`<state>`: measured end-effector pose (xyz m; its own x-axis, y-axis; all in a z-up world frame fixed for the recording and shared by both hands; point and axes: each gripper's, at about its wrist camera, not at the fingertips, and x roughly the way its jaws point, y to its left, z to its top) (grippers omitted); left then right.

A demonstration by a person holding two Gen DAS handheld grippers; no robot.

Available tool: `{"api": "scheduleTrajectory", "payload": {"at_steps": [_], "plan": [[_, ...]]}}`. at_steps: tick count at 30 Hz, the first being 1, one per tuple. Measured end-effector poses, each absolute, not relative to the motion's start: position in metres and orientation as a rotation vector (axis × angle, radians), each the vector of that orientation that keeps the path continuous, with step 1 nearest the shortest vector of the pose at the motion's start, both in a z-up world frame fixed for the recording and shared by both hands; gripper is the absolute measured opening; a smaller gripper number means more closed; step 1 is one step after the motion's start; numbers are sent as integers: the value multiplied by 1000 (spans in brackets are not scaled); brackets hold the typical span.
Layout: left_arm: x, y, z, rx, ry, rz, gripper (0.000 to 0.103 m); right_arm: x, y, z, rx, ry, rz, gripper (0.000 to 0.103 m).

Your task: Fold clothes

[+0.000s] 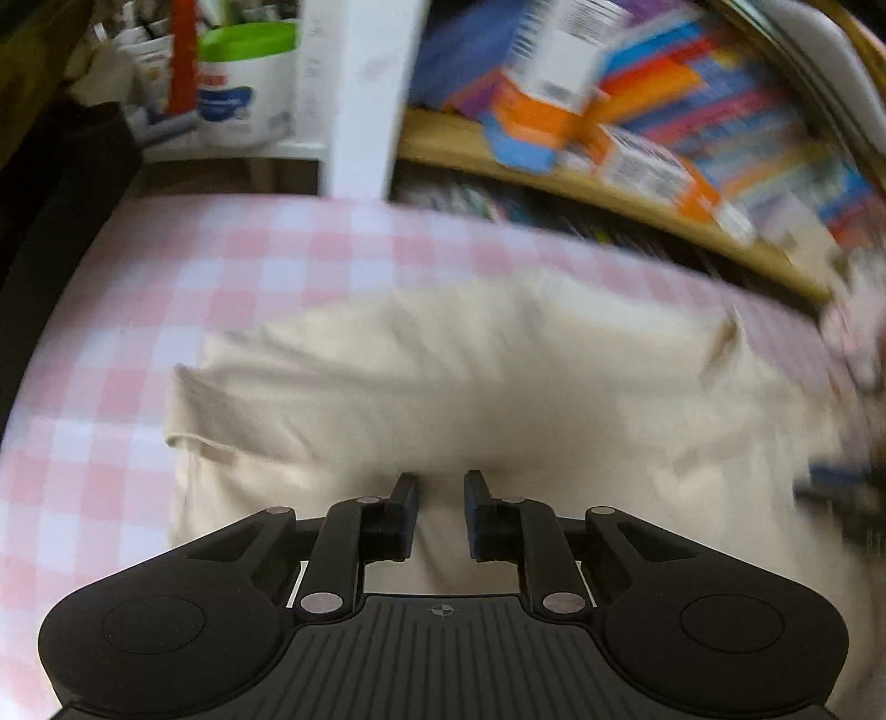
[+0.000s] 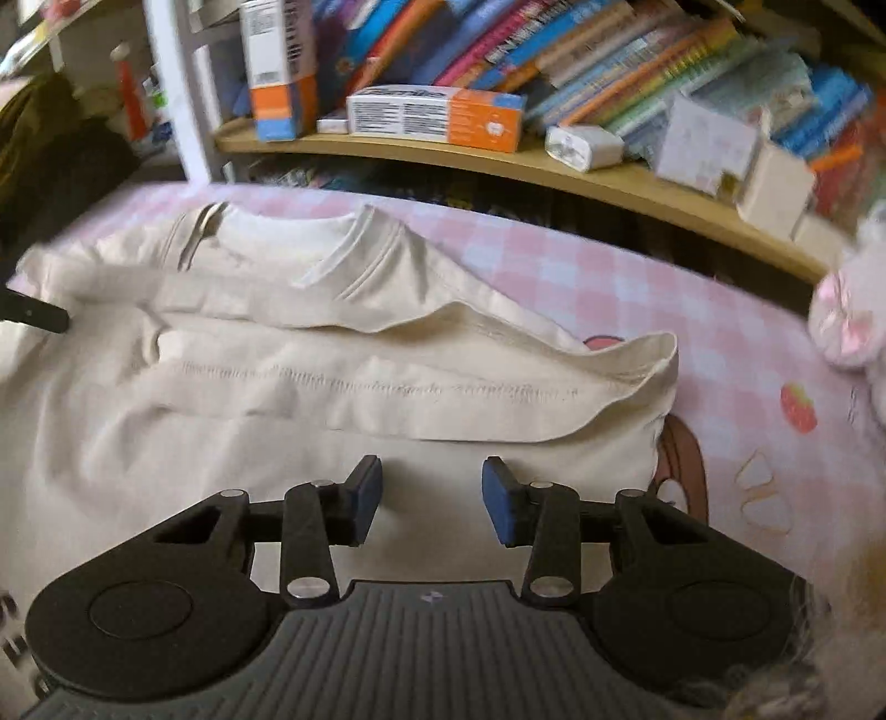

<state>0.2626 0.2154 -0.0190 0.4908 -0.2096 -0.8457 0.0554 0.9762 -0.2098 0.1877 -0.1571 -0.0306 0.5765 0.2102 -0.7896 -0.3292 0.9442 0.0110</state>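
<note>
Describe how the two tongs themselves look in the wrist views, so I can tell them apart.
Both are matte black plastic with silver pivot screws, a ribbed base and a round disc on each side. The left tongs have dark, nearly black pads and a small crosshair mark on the base. The right tongs carry clearly blue pads. No cables or sleeves show.

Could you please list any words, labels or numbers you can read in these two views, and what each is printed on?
None can be read.
Orange and white boxes on the shelf: print and barcodes too small.
Book spines: blurred.
Cream T-shirt: a faint line of print, illegible.
Left wrist view: motion-blurred throughout.
</note>
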Motion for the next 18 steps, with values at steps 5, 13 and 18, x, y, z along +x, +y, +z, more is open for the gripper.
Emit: {"api": "scheduleTrajectory", "payload": {"at_steps": [5, 13, 18], "plan": [[296, 241, 4, -326, 842, 13, 17, 196, -155, -31, -154, 901, 309, 42], [261, 219, 12, -187, 819, -273, 17, 228, -156, -31, -146, 881, 291, 50], [238, 186, -6, -146, 909, -433, 17, 291, -179, -20, -90, 761, 20, 44]]}}
